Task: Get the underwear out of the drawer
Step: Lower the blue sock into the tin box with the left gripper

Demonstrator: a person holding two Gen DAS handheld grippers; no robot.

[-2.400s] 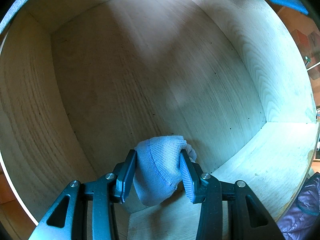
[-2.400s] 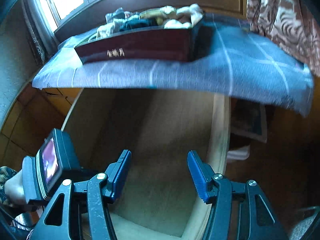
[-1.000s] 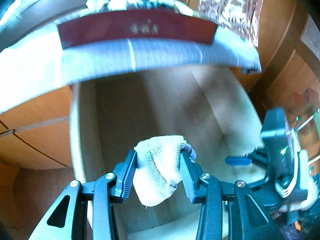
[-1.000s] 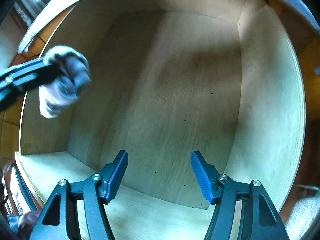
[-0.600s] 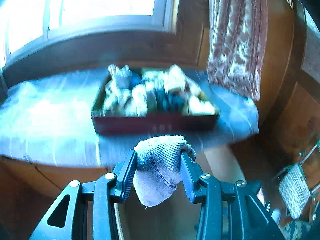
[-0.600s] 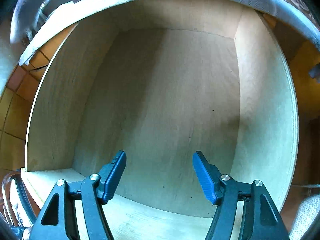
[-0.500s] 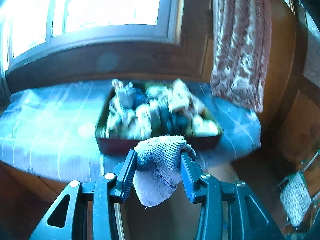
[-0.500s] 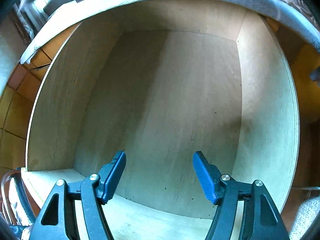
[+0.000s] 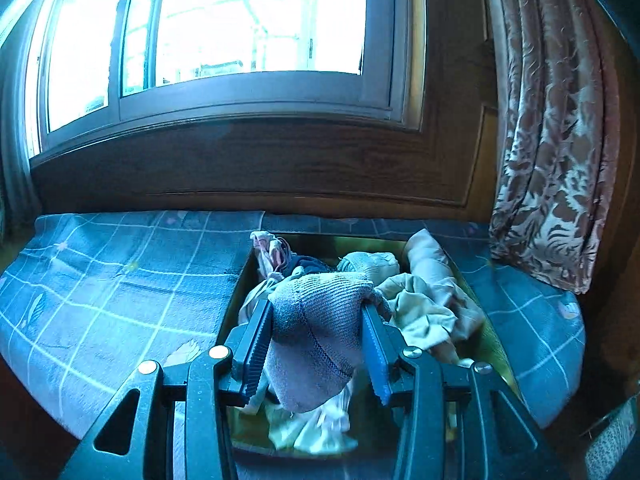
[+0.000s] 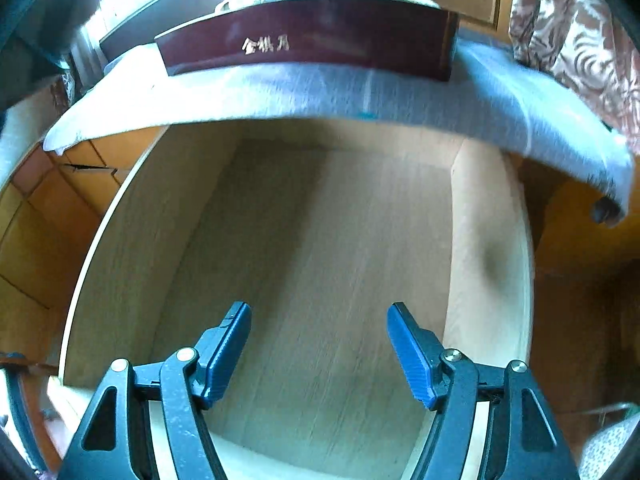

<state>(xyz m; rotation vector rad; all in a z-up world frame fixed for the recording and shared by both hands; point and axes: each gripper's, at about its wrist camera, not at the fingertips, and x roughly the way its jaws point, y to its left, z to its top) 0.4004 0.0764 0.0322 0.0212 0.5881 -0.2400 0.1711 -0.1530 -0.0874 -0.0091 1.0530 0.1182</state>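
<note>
- Left claw (image 9: 318, 344): pinching the underwear (image 9: 320, 328), a grey-lilac ribbed knit piece with a dark stitched seam. The fabric bulges over the top of the fingers and hangs below them.
- The underwear is out of the drawer, held over the box (image 9: 494, 344) and the clothes pile (image 9: 420, 300) in it. Whether it touches the pile, I cannot tell.
- Left wrist view: the box sits at 6 o'clock on a blue cover (image 9: 120, 292) with a pale grid pattern. The pile shows cream, pink and dark pieces. Box interior looks yellowish.
- Window (image 9: 224, 24) at 12 o'clock, blown out bright, with a dark wood sill below it. Patterned curtain (image 9: 556, 140) at 3 o'clock.
- Right claw (image 10: 319, 342): spread wide, nothing between the fingers. Blue pads, black frame.
- Right wrist view: the claw points into the drawer (image 10: 320, 260), a pale wood box with a bare floor. No clothing visible inside it.
- Same box at 12 o'clock in this view, seen from the front: dark red glossy wall with gold characters at the centre, three or four glyphs, too blurred to read reliably.
- The cover overhangs the drawer's far edge. Frame is motion-blurred.
- Orange-brown wood panels at 9 o'clock.
</note>
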